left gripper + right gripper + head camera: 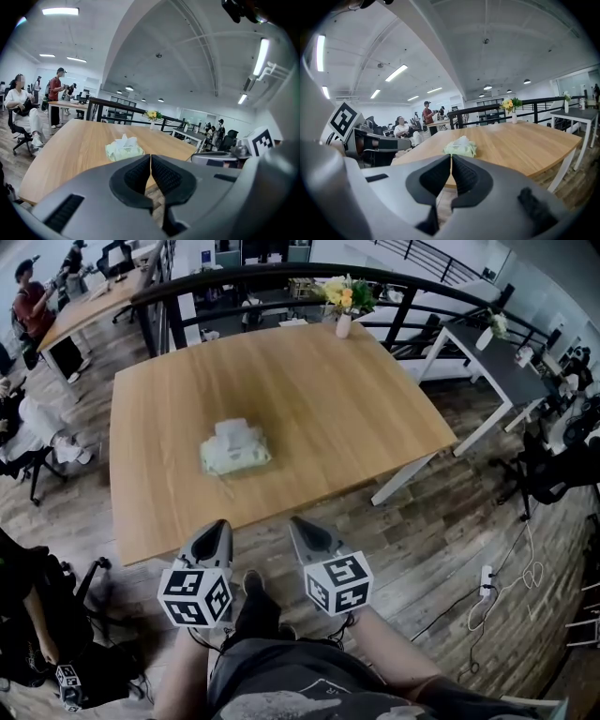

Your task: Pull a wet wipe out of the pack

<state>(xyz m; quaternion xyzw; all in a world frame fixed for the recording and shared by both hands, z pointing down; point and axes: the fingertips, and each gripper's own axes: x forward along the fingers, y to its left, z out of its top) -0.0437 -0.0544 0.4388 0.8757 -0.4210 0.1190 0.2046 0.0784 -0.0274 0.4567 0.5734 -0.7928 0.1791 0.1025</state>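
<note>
A pale green wet wipe pack (235, 450) lies near the middle of the wooden table (309, 390), with a white wipe sticking up from its top. The pack (124, 148) also shows ahead in the left gripper view, and the pack (461, 148) in the right gripper view. My left gripper (221, 525) hovers just short of the table's near edge, jaws shut with nothing between them. My right gripper (297, 522) is beside it, also shut and empty. Both point toward the pack, well short of it.
A vase of yellow flowers (345, 304) stands at the table's far edge. A black railing (281, 273) runs behind it. A grey desk (497, 367) stands to the right with office chairs (553, 465). People sit and stand at the left (33, 306). Cables lie on the floor (487, 587).
</note>
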